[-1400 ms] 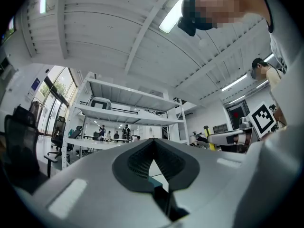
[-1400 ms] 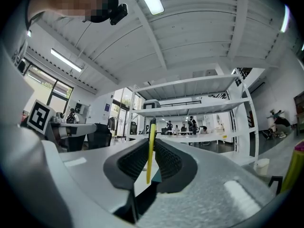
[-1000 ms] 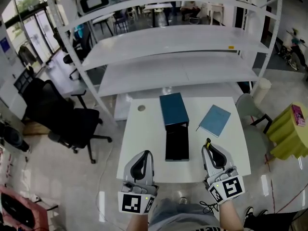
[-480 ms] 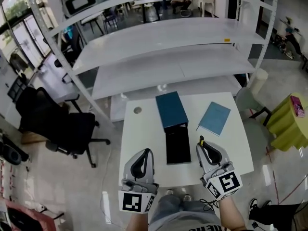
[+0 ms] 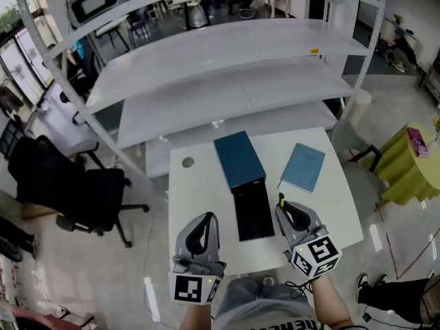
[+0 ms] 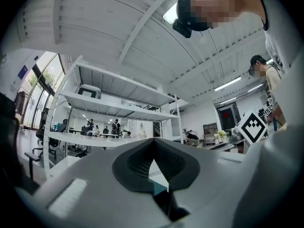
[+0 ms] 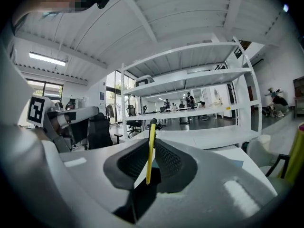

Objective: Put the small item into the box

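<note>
Nearest, the left gripper is clenched on nothing, while the right gripper pinches a thin yellow stick just right of the open black box — gripped so narrowly, it could twist loose onto the table.

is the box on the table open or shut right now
Open. In the head view the box shows its dark inside, and its teal lid lies beyond it on the table.
</note>
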{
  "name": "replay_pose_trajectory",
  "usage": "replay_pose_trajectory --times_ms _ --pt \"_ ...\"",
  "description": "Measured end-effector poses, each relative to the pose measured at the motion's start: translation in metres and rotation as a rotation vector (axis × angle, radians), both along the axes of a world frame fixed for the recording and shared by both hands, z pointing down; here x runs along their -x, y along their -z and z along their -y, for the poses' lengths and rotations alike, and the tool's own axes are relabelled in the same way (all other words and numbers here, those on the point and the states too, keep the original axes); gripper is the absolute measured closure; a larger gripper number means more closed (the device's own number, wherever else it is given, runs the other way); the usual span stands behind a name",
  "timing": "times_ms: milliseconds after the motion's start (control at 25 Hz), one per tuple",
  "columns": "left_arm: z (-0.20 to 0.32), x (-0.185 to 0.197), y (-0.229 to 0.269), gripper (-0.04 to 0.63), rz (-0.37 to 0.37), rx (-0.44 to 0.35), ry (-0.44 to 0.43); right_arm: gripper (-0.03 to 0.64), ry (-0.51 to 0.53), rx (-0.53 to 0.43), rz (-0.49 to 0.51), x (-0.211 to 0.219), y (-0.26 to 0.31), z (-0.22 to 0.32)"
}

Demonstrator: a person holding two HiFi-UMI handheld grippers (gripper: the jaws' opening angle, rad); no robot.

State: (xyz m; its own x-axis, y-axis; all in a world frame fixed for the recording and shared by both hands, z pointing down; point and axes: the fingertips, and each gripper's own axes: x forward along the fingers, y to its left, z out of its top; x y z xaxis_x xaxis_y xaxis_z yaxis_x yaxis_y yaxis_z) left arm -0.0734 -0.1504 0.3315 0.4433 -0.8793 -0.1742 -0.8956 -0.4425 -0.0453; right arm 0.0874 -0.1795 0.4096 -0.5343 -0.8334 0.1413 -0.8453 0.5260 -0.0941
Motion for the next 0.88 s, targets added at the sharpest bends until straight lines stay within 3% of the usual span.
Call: replay_pose_trajectory --times_ms 880 --pt "0.041 0.024 -0.043 0.581 -0.022 0.102 -0.040 0.571 0.018 0.321 -0.078 0.034 -0.100 0.032"
